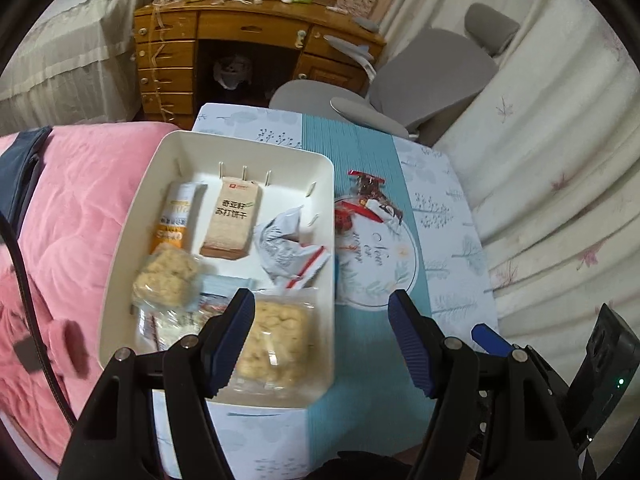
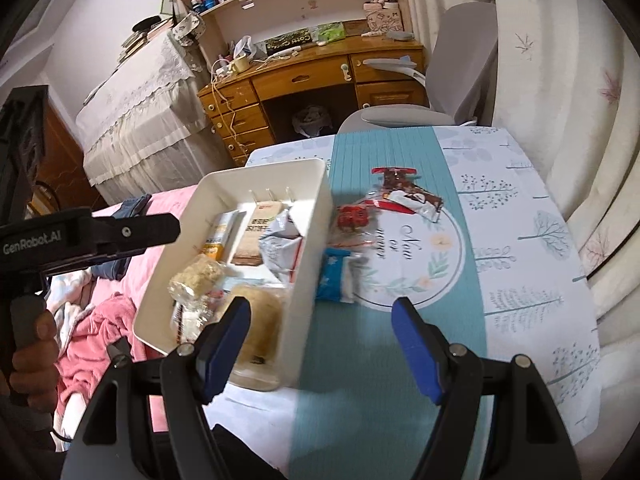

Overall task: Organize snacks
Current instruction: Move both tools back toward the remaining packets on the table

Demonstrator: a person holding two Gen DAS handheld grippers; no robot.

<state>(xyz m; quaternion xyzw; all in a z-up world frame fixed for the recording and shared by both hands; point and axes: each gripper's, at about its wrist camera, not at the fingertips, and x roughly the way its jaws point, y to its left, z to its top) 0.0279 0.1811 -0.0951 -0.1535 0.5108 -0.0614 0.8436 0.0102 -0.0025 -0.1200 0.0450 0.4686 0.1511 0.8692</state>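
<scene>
Left wrist view: the left tool (image 1: 322,334) is released, its blue fingers (image 1: 232,344) spread with nothing between them, above the near end of the white bin (image 1: 240,152). The bin rests on the left part of the desk (image 1: 452,248), beside a pink bed cover (image 1: 80,208). Inside the bin lie a brown cracker pack (image 1: 232,220), an orange-and-white pack (image 1: 176,216), a grey crumpled wrapper (image 1: 284,244) and two clear packs of pale cakes (image 1: 272,344). Red-wrapped snacks (image 1: 368,200) lie on the desk just right of the bin.

Right wrist view: the right tool (image 2: 320,344) is released and empty, over the teal runner (image 2: 360,360). A blue snack pack (image 2: 334,276) lies against the bin's right wall (image 2: 308,240). The red-wrapped snacks sit farther back. A hand (image 2: 28,352) grips the left tool's handle at left.
</scene>
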